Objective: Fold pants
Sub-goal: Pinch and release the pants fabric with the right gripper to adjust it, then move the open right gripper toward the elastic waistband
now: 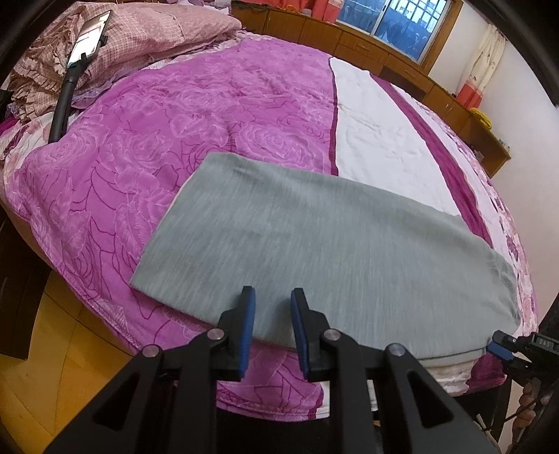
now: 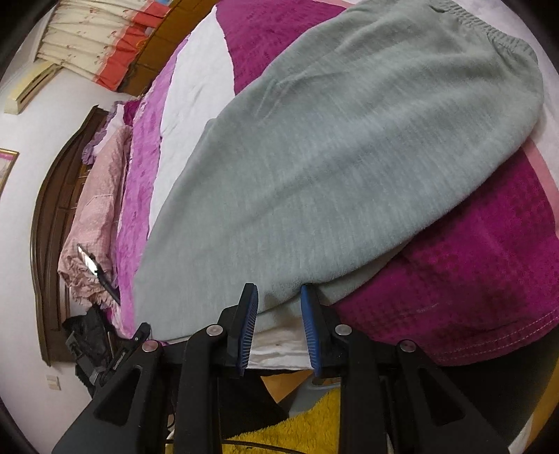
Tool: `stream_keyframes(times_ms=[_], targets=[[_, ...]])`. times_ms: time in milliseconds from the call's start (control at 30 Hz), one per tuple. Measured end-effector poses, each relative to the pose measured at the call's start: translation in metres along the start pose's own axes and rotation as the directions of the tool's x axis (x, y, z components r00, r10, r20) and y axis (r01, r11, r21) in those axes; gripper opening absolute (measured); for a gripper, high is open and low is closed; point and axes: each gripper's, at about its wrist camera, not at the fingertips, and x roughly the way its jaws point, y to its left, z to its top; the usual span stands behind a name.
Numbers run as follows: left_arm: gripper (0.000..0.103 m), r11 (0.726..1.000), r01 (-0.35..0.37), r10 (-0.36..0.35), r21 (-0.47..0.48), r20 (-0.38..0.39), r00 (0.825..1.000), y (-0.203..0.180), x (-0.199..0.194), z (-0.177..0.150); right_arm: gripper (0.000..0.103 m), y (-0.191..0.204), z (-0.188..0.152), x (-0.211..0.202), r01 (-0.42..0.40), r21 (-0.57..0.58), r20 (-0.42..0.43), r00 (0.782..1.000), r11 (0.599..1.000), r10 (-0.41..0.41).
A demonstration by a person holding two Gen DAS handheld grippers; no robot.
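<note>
Grey pants lie folded flat across the near part of a purple rose-patterned bed cover. My left gripper hangs over their near edge, its blue pads apart with nothing pinched between them. In the right wrist view the pants stretch away, with the elastic waistband at the far upper right. My right gripper sits at the near folded edge, jaws apart, the cloth just beyond the tips and not squeezed. The right gripper also shows at the pants' right corner in the left wrist view.
A phone on a black stand leans by pink quilts at the head of the bed. Wooden cabinets run under the window. Wood floor lies left of the bed, and a yellow rug sits below its edge.
</note>
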Motion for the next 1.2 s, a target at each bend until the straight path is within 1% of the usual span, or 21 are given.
stream_keyframes(times_ms=[100,200,233,267,367,467,600,667,700,800,867,900,967,1033,1067,1100,1133,1200], targets=[[0.022,1.000,0.001,-0.001,-0.002,-0.001,1.000,0.000,0.000,0.000,0.019,0.003,0.003,0.008,0.004,0.003,0.016,1.000,1.000,-0.004],[0.022,1.000,0.000,0.000,0.000,0.000,1.000,-0.001,0.000,0.000,0.019,0.002,0.005,0.012,-0.012,0.019,0.029,1.000,1.000,0.012],[0.022,1.000,0.000,0.000,0.000,-0.001,1.000,-0.001,0.000,0.000,0.016,0.003,0.004,0.012,-0.017,0.006,0.034,0.999,1.000,0.017],[0.022,1.000,-0.001,0.001,0.003,-0.001,1.000,-0.001,0.000,0.000,0.000,0.004,0.003,0.009,-0.026,-0.007,0.044,0.999,1.000,0.026],[0.022,1.000,-0.008,0.008,0.011,-0.002,1.000,0.000,-0.001,0.002,0.000,0.003,-0.003,-0.008,-0.063,-0.011,0.059,0.996,0.998,0.064],[0.022,1.000,-0.023,0.023,0.006,0.005,1.000,0.005,-0.003,0.004,0.000,-0.002,-0.010,-0.018,-0.080,0.000,0.050,0.996,0.997,0.080],[0.022,0.999,-0.041,0.041,0.004,0.007,0.999,0.008,-0.005,0.007,0.000,-0.012,-0.017,-0.011,-0.040,-0.009,0.015,0.999,0.999,0.040],[0.022,0.999,-0.043,0.042,0.008,0.015,0.999,0.007,-0.008,0.008,0.000,-0.020,-0.015,-0.004,-0.040,-0.004,-0.005,0.999,0.999,0.040],[0.022,0.999,-0.043,0.043,0.013,0.018,0.999,0.005,-0.009,0.009,0.000,-0.019,-0.014,0.000,-0.026,-0.020,-0.016,1.000,0.999,0.025],[0.022,0.998,-0.045,0.044,0.037,0.034,0.998,-0.001,-0.012,0.017,0.000,-0.008,-0.014,0.002,0.038,-0.101,-0.052,0.998,0.994,-0.043],[0.022,0.997,-0.052,0.050,0.050,0.044,0.998,-0.004,-0.011,0.024,0.000,0.005,-0.016,-0.005,0.061,-0.191,-0.072,0.995,0.980,-0.075],[0.022,0.997,-0.056,0.054,0.053,0.048,0.997,-0.006,-0.011,0.026,0.000,0.010,-0.015,-0.012,0.065,-0.224,-0.064,0.995,0.973,-0.081],[0.022,0.996,-0.066,0.062,0.063,0.060,0.996,-0.008,-0.009,0.033,0.000,0.020,-0.010,-0.028,0.082,-0.277,-0.020,0.996,0.957,-0.091],[0.022,0.994,-0.080,0.074,0.074,0.072,0.995,-0.010,-0.005,0.039,0.000,0.030,0.001,-0.048,0.119,-0.308,0.073,0.992,0.944,-0.101],[0.022,0.993,-0.085,0.079,0.080,0.076,0.994,-0.010,-0.002,0.042,0.003,0.033,0.011,-0.057,0.142,-0.315,0.129,0.986,0.938,-0.106],[0.022,0.992,-0.093,0.086,0.084,0.081,0.993,-0.010,0.000,0.044,0.007,0.034,0.019,-0.061,0.156,-0.312,0.158,0.981,0.937,-0.110],[0.022,0.991,-0.105,0.098,0.086,0.084,0.992,-0.009,0.005,0.048,0.009,0.035,0.032,-0.064,0.177,-0.302,0.200,0.973,0.937,-0.120],[0.022,0.989,-0.123,0.116,0.078,0.082,0.990,-0.006,0.013,0.052,0.010,0.037,0.053,-0.062,0.201,-0.295,0.245,0.961,0.934,-0.129]])
